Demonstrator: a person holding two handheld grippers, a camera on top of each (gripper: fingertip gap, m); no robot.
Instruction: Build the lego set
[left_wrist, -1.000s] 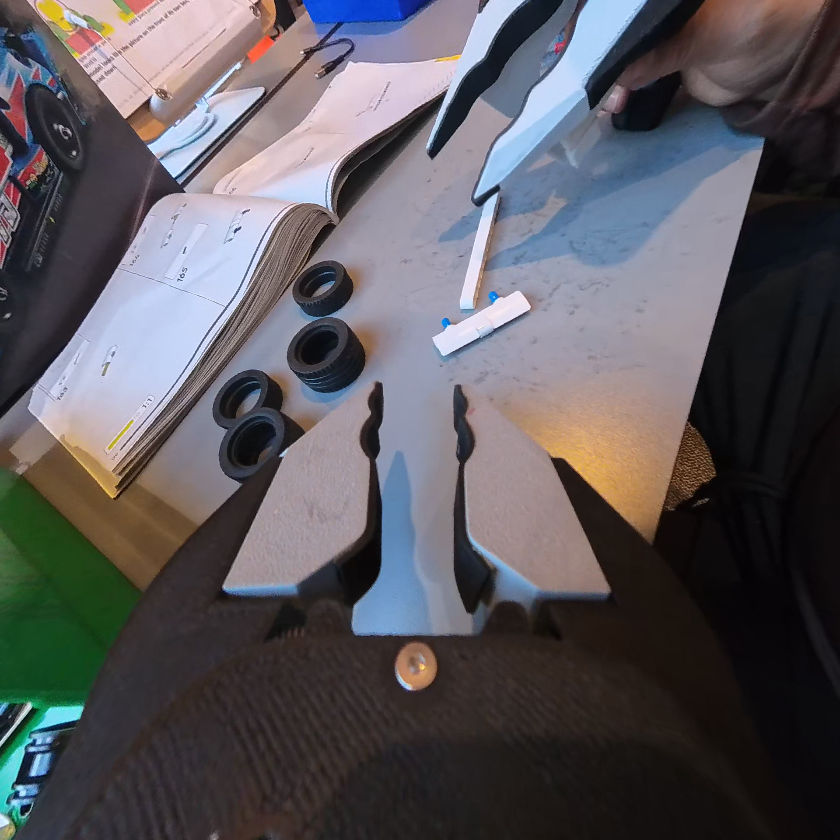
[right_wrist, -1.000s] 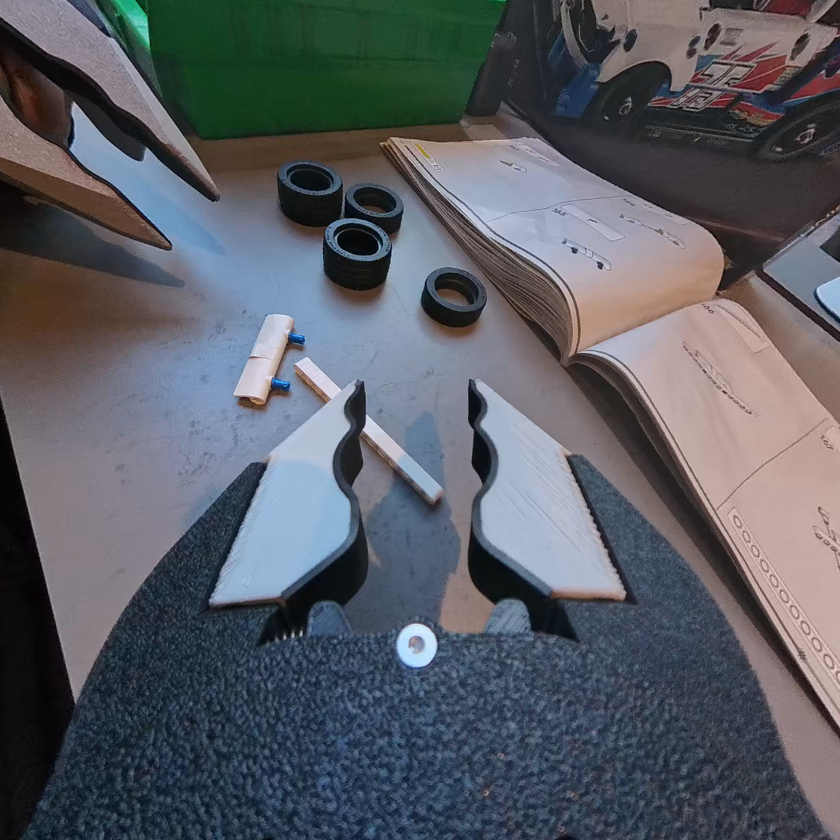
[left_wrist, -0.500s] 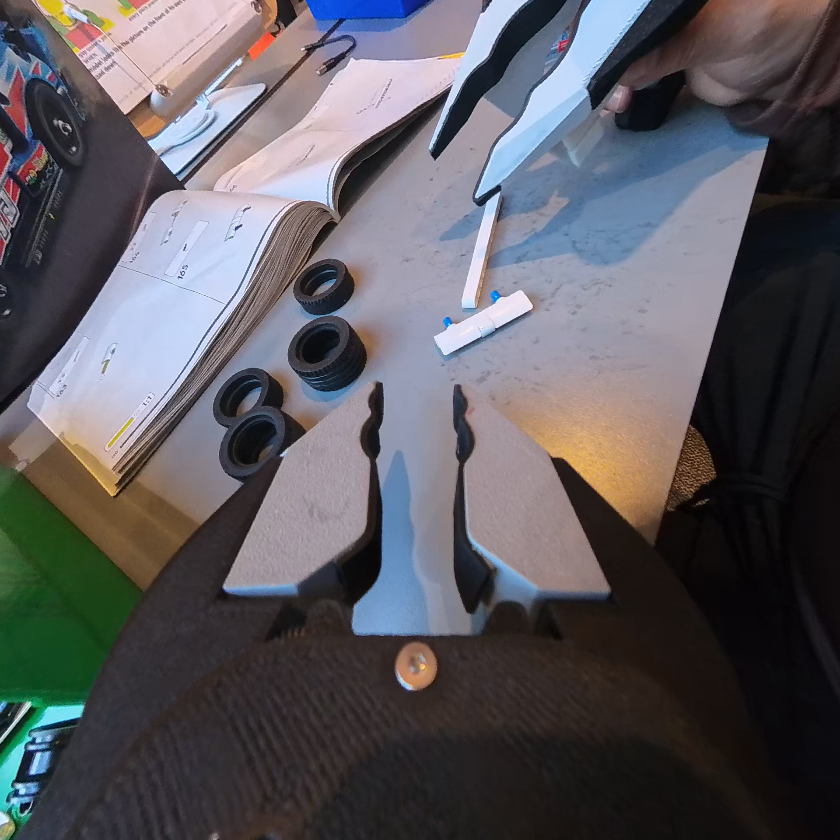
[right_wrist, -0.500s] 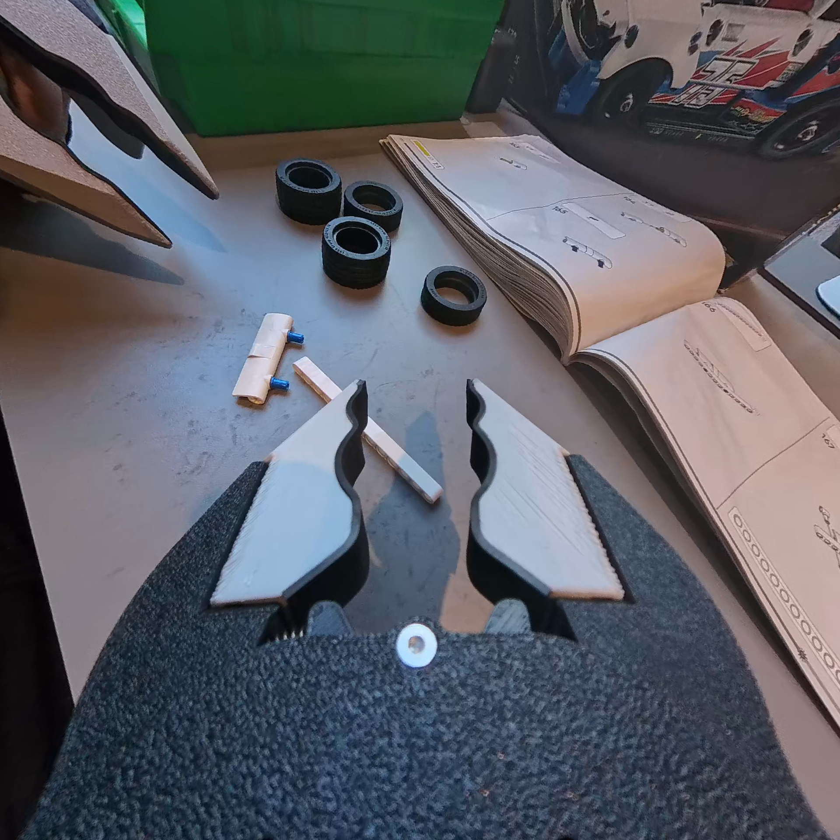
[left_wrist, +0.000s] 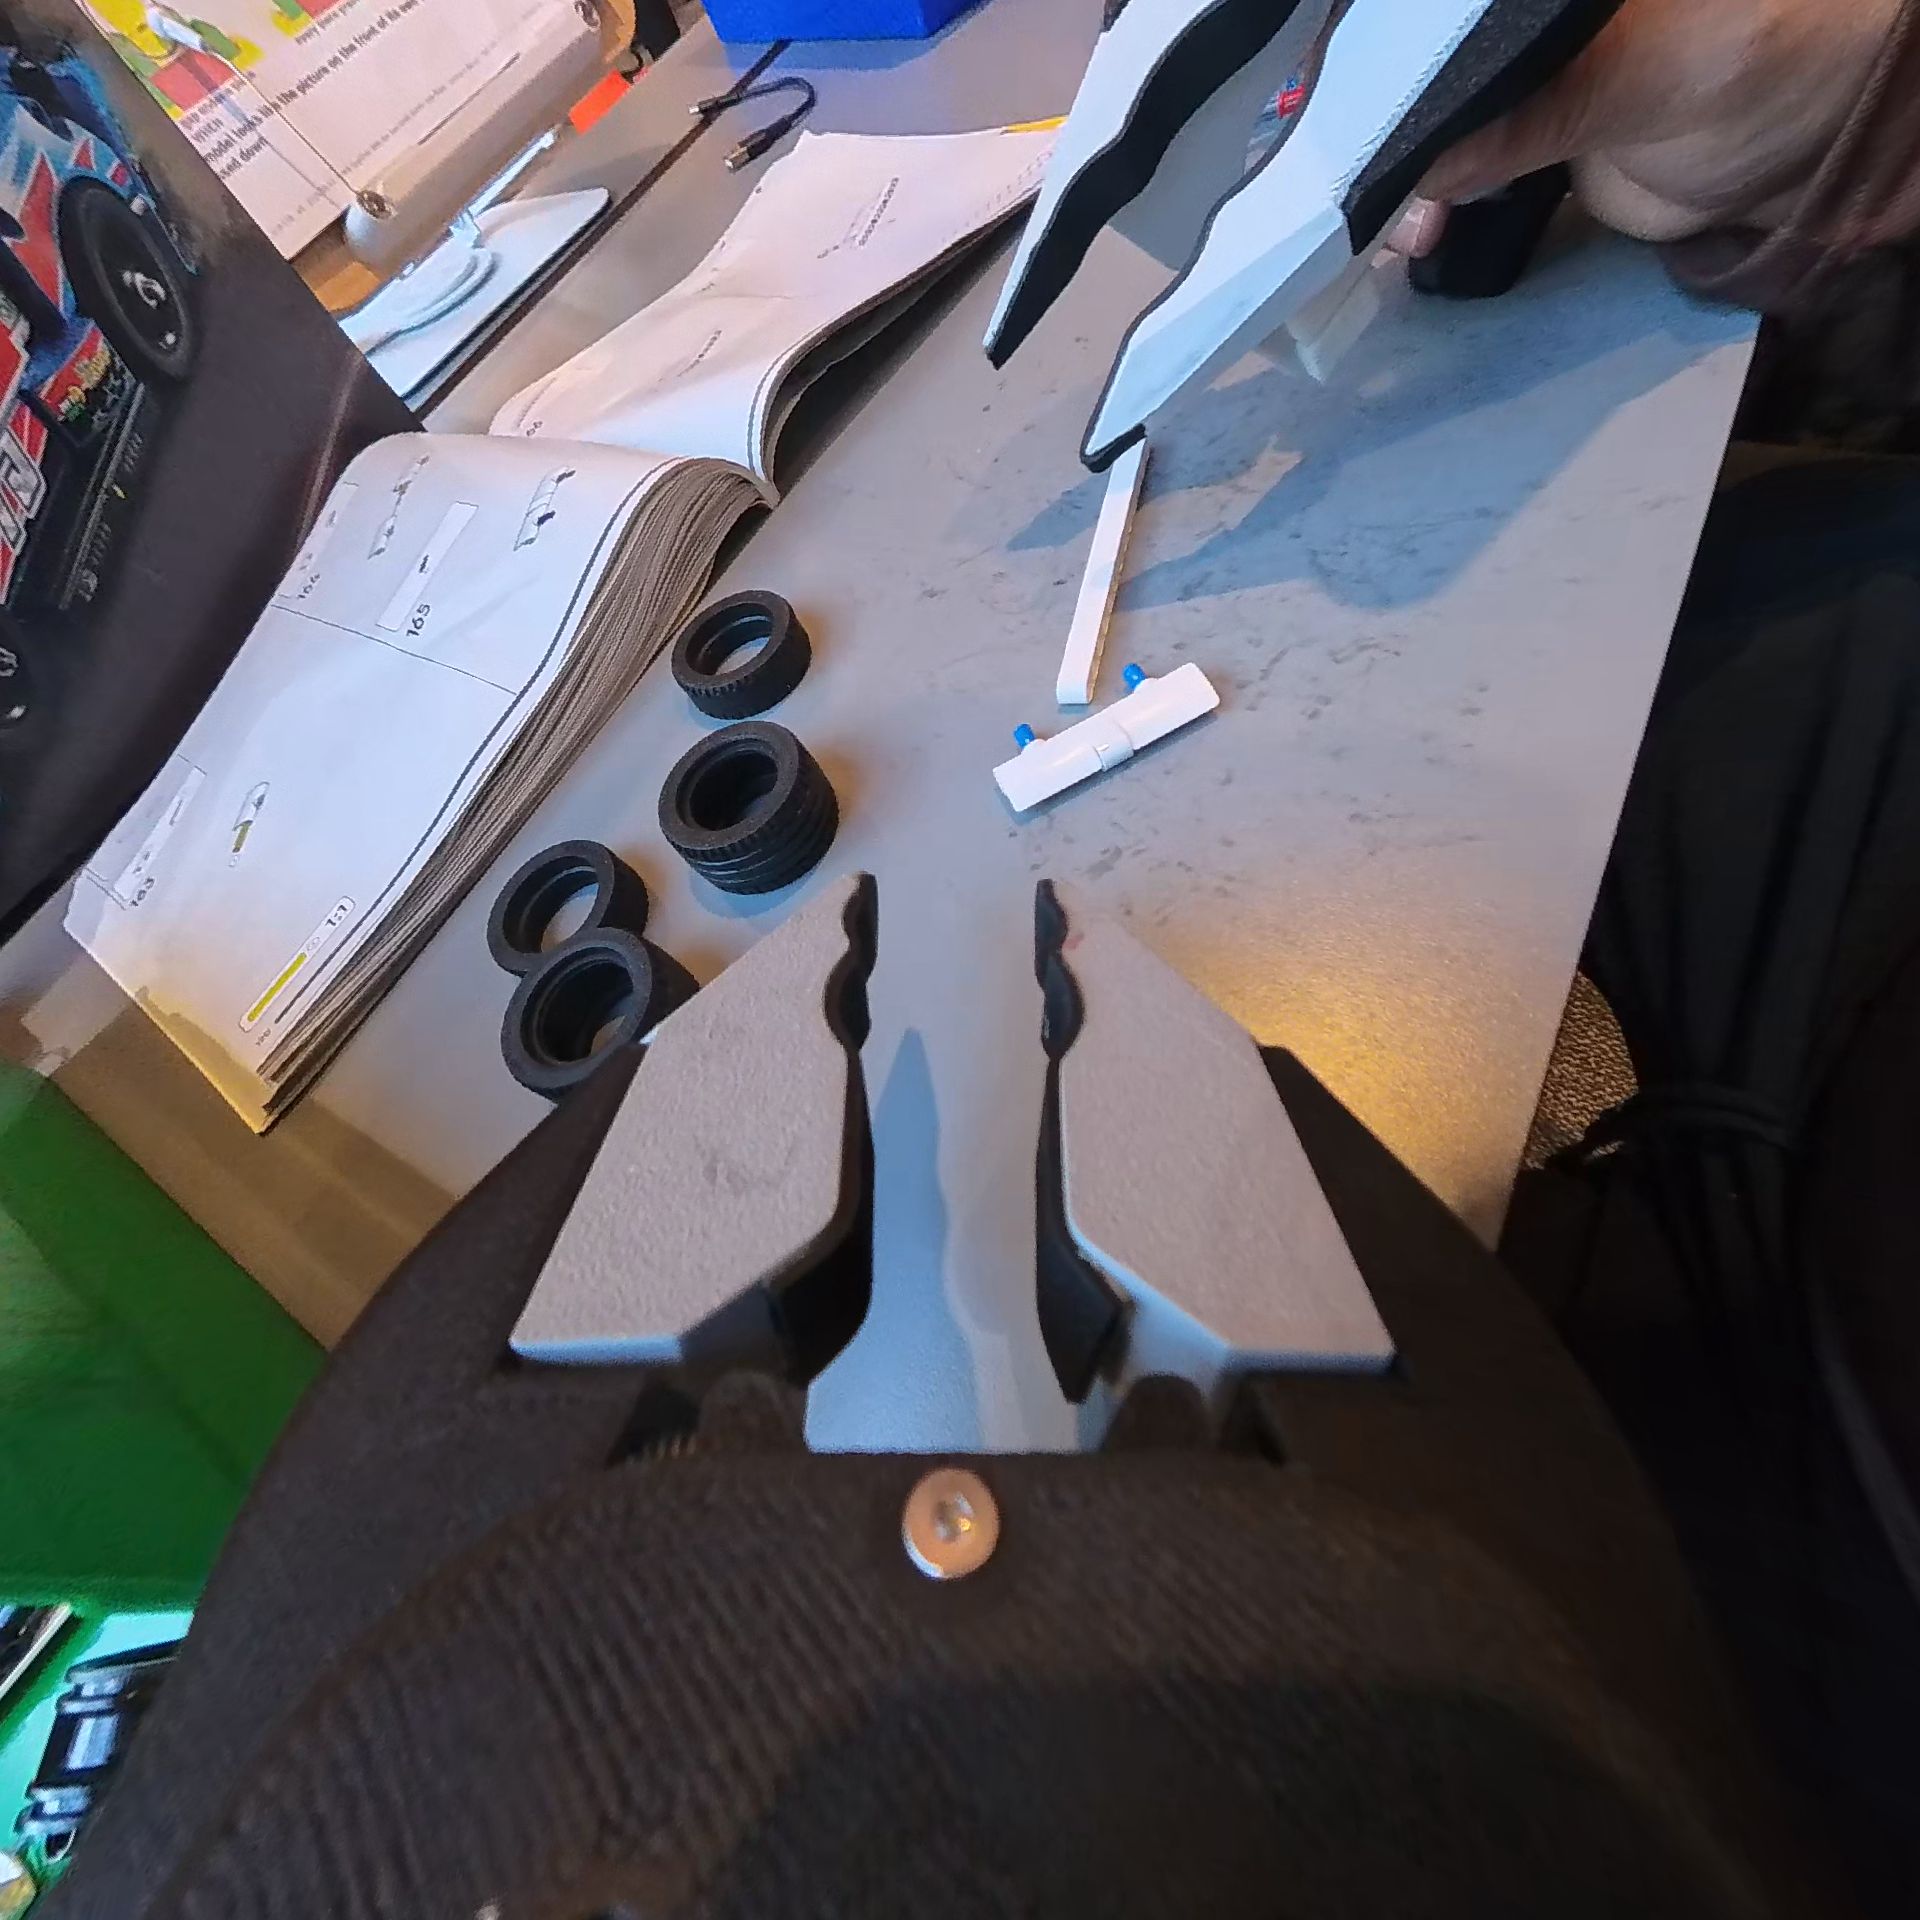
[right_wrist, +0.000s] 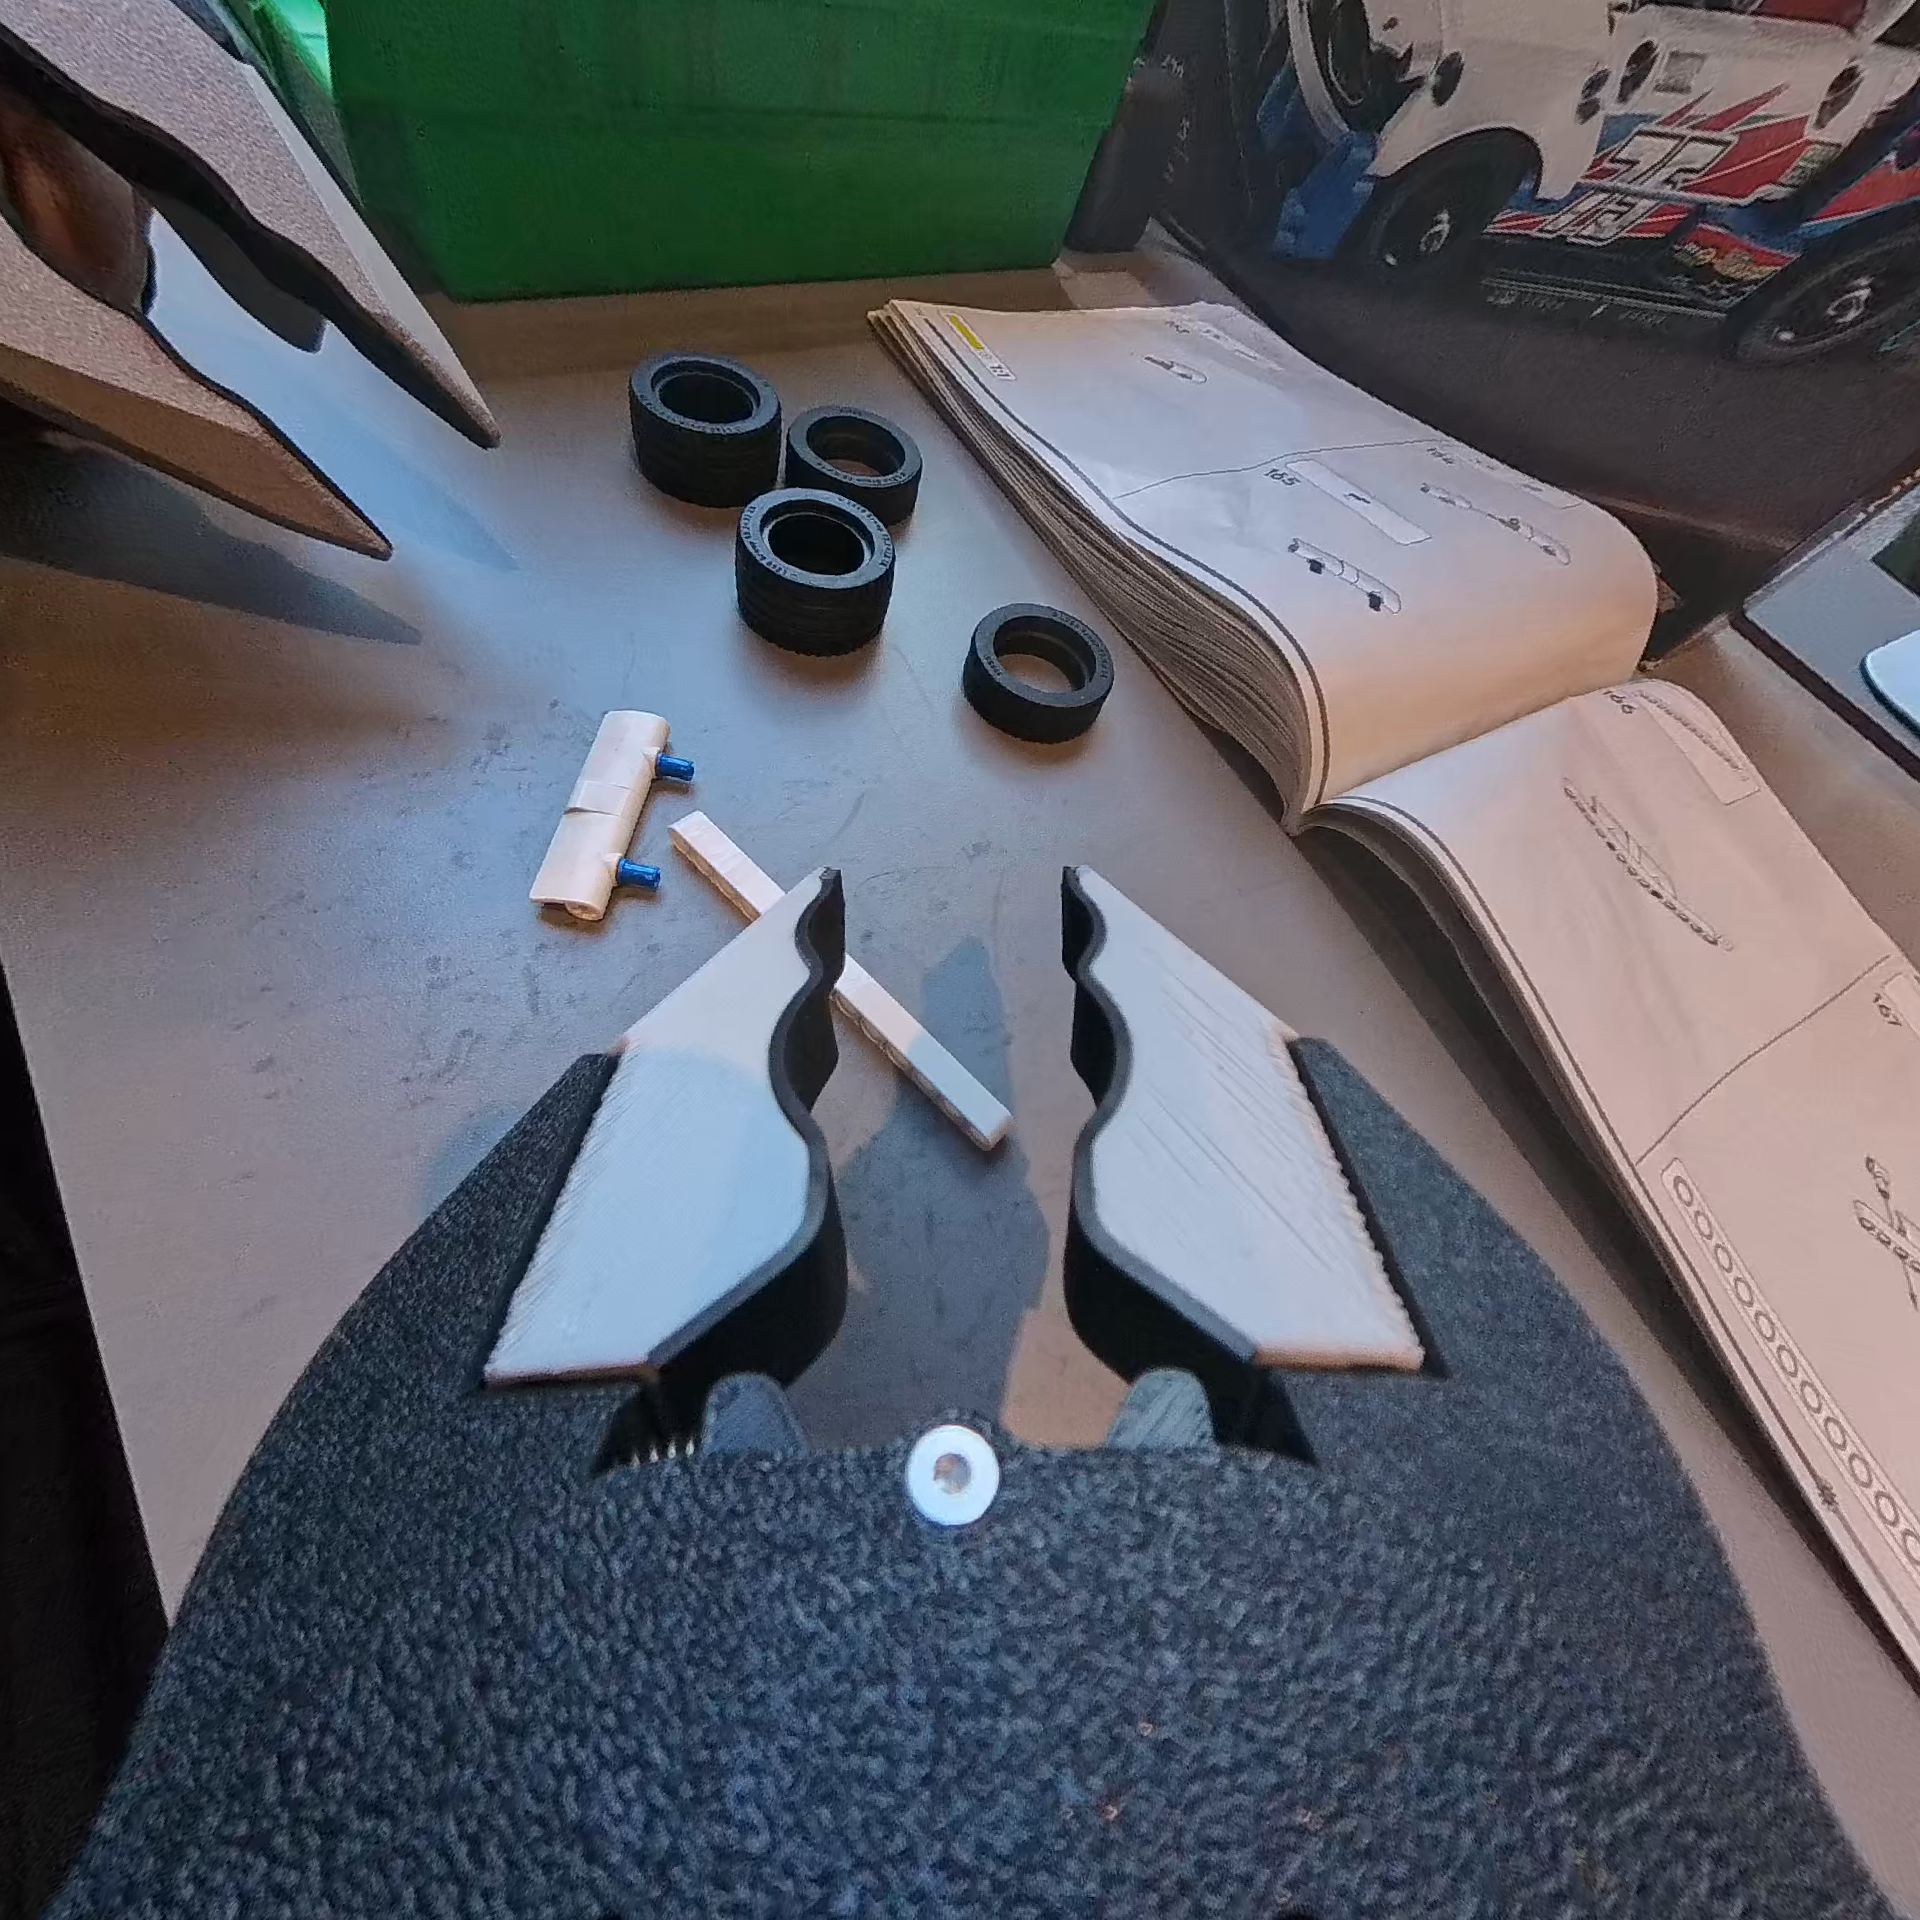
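While both tools hang above the grey worktop (left_wrist: 1403, 790) with nothing in them, the long white beam (right_wrist: 847, 992) lies flat just beneath the right tool (right_wrist: 945, 899), its near end between the parted fingers and its far end passing under the left finger. Just beyond it, apart from the beam, rests the short white piece with two blue pins (right_wrist: 603, 821), which sits ahead of the left tool (left_wrist: 954, 899), whose fingers stand narrowly apart. Four black tyres (left_wrist: 748, 808) sit beside the open instruction booklet (left_wrist: 436, 717).
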